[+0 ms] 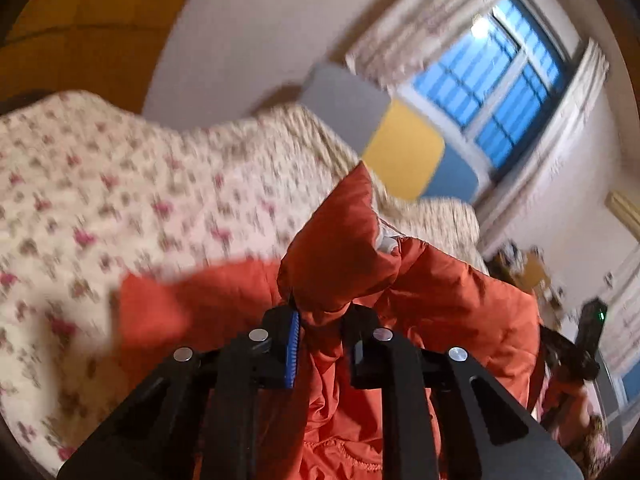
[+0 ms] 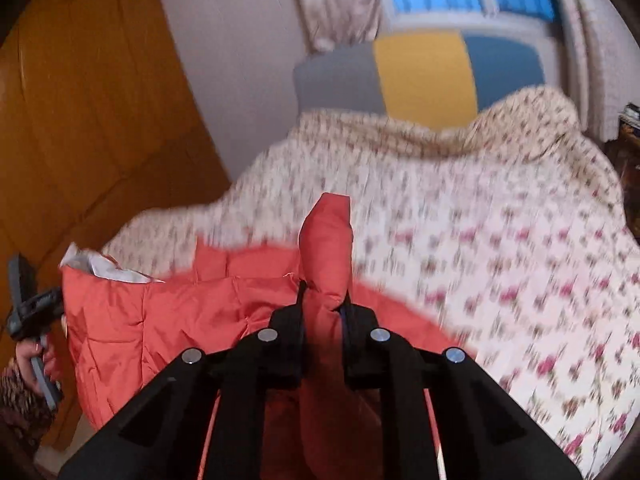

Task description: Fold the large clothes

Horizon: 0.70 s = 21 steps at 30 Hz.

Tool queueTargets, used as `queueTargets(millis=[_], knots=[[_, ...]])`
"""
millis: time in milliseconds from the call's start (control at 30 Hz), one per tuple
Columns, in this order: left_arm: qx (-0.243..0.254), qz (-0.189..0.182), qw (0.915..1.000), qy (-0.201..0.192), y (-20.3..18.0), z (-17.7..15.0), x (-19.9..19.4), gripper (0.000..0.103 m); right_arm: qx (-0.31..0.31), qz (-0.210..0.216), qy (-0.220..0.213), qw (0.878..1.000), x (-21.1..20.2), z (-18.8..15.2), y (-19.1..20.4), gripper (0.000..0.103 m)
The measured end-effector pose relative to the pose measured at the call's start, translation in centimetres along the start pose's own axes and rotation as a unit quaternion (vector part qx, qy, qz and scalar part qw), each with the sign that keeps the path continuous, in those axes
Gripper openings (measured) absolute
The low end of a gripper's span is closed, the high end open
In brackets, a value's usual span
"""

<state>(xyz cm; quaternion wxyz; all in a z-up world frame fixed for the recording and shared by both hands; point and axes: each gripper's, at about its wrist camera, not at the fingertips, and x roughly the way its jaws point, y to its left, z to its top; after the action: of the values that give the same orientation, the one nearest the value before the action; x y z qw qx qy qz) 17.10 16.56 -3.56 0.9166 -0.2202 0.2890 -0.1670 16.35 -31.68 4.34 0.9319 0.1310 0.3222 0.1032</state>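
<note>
Both grippers are clamped on fabric here: the left gripper [image 1: 322, 326] pinches a bunched fold of the orange-red padded jacket [image 1: 448, 300], a puffy peak of cloth poking up at twelve o'clock from its fingers, white lining just showing beside it. The right gripper [image 2: 324, 312] bites another raised fold of the same jacket, jaws closed tight on it. The garment hangs stretched between the two, above the floral bedspread [image 2: 500, 248], which fills the view from nine to three o'clock. At the far end stands a grey, yellow and blue headboard [image 2: 424, 72] under a window [image 1: 500, 80]; everything is motion-blurred
</note>
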Motion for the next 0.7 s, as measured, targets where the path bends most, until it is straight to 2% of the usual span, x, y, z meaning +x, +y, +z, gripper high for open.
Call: queueTargets(millis=[67,133,233,333,533,600,700], knots=[[0.0,0.021,0.9992,-0.033,-0.3,1.4,-0.5,0.017,0.008,-0.017,-0.03,0.999,0.1,1.4,-0.5,0.012],[0.0,0.037,0.9986,-0.036,-0.5,2.4,0.4,0.017,0.037,-0.013,-0.036,0.999,1.4,2.5,-1.5,0.012],[-0.009,0.07,0.9972,-0.026,-0.7,3.3,3.1,0.017,0.061,-0.027,-0.015,0.998,4.5,2.9,-2.5,0.012],[-0.025,0.11,0.9935,-0.01,-0.2,3.1,6.1,0.017,0.06,-0.06,0.014,0.996,8.4,1.9,-3.2,0.013],[-0.016,0.188,0.9816,0.03,2.0,1.4,10.7,0.017,0.05,-0.108,0.05,0.992,12.9,-1.1,-4.5,0.02],[-0.004,0.199,0.9788,0.048,3.0,0.3,12.2,0.018,0.061,-0.116,0.062,0.989,14.2,-2.0,-5.6,0.025],[0.005,0.197,0.9793,0.046,3.7,-0.7,13.1,0.023,0.094,-0.119,0.08,0.985,15.9,-3.1,-7.5,0.029]])
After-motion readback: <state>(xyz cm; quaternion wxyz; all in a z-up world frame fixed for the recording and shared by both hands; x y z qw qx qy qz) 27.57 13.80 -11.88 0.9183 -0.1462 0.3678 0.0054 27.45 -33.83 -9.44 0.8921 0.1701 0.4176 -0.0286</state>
